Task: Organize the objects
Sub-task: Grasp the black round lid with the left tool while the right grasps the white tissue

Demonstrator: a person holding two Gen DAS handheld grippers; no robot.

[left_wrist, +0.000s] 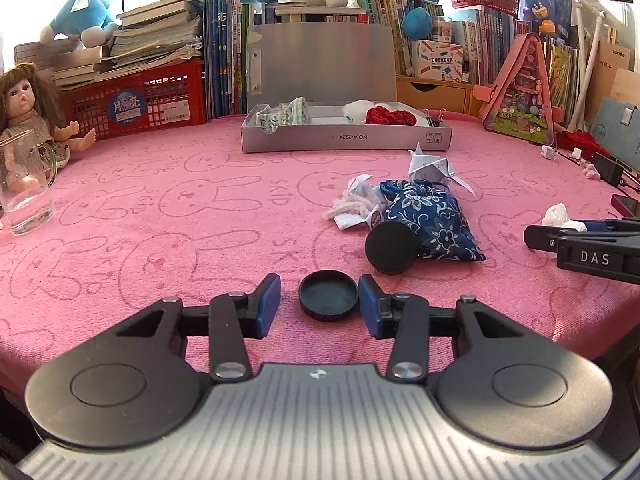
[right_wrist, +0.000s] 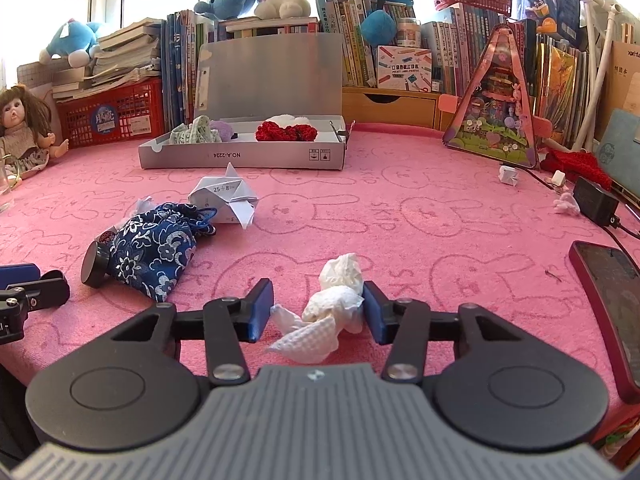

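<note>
Left gripper (left_wrist: 319,306) brackets a stiff, light black lid (left_wrist: 328,296), left pad short of its rim; right gripper (right_wrist: 319,307) not yet squeezing soft crumpled tissue (right_wrist: 336,300) — pinch its bulky middle.

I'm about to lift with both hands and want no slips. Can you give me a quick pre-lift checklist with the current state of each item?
1. Black lid between the left claw fingers: ok.
2. Left claw pads pressing the lid: not ok, a gap shows on one side.
3. White tissue wad between the right claw fingers: ok.
4. Right claw firmly clamped on the tissue: cannot tell; one pad touches, the other only meets a loose end.
5. Grey box open to receive things: ok.
</note>
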